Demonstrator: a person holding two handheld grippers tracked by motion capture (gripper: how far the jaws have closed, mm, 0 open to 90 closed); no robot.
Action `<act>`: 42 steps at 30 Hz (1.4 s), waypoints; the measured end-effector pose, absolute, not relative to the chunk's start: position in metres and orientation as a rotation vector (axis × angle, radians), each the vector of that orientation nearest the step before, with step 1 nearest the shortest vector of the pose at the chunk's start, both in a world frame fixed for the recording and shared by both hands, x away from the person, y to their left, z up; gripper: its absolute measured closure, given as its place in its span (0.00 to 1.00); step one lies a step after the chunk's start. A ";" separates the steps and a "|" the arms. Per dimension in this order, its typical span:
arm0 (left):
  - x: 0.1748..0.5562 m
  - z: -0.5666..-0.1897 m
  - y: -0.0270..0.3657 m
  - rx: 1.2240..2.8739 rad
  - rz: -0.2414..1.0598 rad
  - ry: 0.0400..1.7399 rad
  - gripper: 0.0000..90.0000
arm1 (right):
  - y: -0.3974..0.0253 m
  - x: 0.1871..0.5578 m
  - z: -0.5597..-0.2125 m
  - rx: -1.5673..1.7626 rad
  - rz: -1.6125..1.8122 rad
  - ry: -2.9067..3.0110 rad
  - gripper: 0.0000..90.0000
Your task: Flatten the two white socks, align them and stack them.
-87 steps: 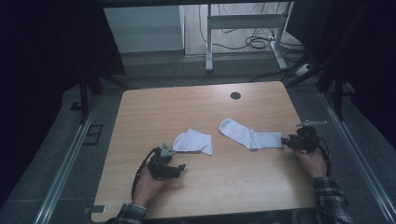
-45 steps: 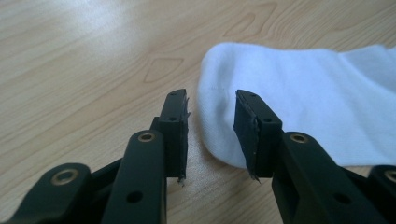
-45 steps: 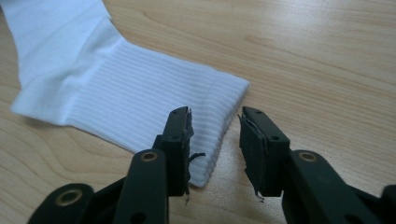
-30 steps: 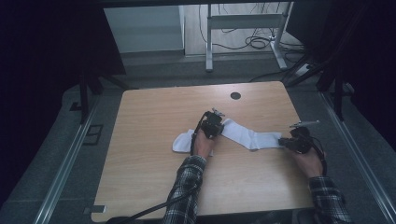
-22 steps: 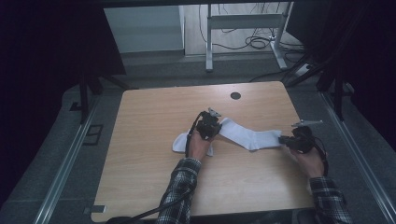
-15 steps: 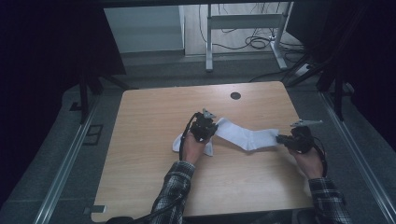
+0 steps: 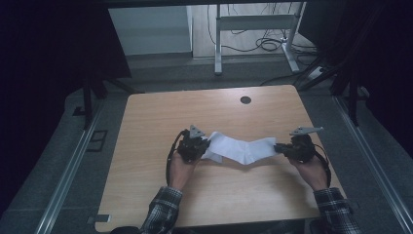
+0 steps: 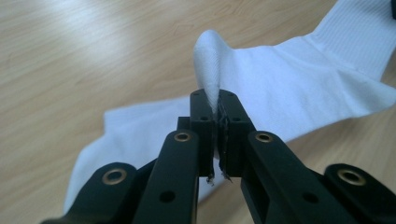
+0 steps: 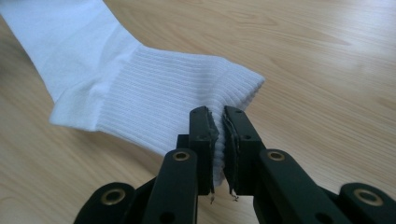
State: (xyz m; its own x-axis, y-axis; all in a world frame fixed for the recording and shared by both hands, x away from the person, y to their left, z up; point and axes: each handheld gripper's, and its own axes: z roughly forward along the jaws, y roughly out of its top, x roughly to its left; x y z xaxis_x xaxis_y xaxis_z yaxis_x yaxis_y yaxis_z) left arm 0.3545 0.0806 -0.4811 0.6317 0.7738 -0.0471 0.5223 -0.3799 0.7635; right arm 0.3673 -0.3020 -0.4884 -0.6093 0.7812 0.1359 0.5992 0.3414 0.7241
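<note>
- Table (image 7: 146, 146): light wood top, takes up the middle of the high view. A small dark hole (image 7: 246, 100) sits in the upper centre of the top.
- Floor behind the table, upper part of the high view: a white frame (image 7: 253, 34) with cables (image 7: 272, 44) lying beneath it.
- Forearms in plaid sleeves (image 7: 163, 217) come in from the bottom edge of the high view, one left of centre, one at lower right.
- Sock (image 7: 243, 148): white, stretched across the centre of the high view between the two grippers. It sags in a shallow V at mid-length. In the left gripper view (image 8: 299, 88) its toe end is pulled up into a peak at frame centre and the ribbed cuff runs off to the upper right. In the right gripper view (image 9: 154, 98) the ribbed cuff fills the centre and the plain foot runs to the upper left.
- Second sock (image 8: 126, 135): white, lying flat on the wood beneath the first, lower left of the left gripper view. In the high view a bit of it seems to show just right of the left gripper; cannot tell for certain.
- Left gripper (image 7: 195, 146): left of centre in the high view. Jaws (image 8: 217, 128) clamped on a pinched fold of the sock's toe end.
- Right gripper (image 7: 292, 148): right of centre in the high view. Jaws (image 9: 217, 140) clamped on the rim of the sock's cuff.
</note>
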 end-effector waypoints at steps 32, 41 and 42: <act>0.276 -0.516 0.154 2.043 0.406 1.186 0.73 | -0.227 0.347 -0.510 1.023 1.036 2.638 0.78; 0.316 -0.502 0.166 1.984 0.430 1.235 0.69 | -0.258 0.361 -0.512 1.123 1.025 2.557 0.73; 0.320 -0.502 0.165 1.984 0.426 1.240 0.68 | -0.262 0.362 -0.513 1.123 1.013 2.549 0.72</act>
State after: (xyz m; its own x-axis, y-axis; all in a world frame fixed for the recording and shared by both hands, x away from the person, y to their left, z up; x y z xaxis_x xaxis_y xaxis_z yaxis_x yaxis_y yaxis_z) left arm 0.3201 0.1655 -0.5021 0.4762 0.8733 -0.1032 0.6257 -0.2540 0.7375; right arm 0.3622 -0.2618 -0.5128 -0.6994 0.7070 0.1052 0.5863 0.4832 0.6502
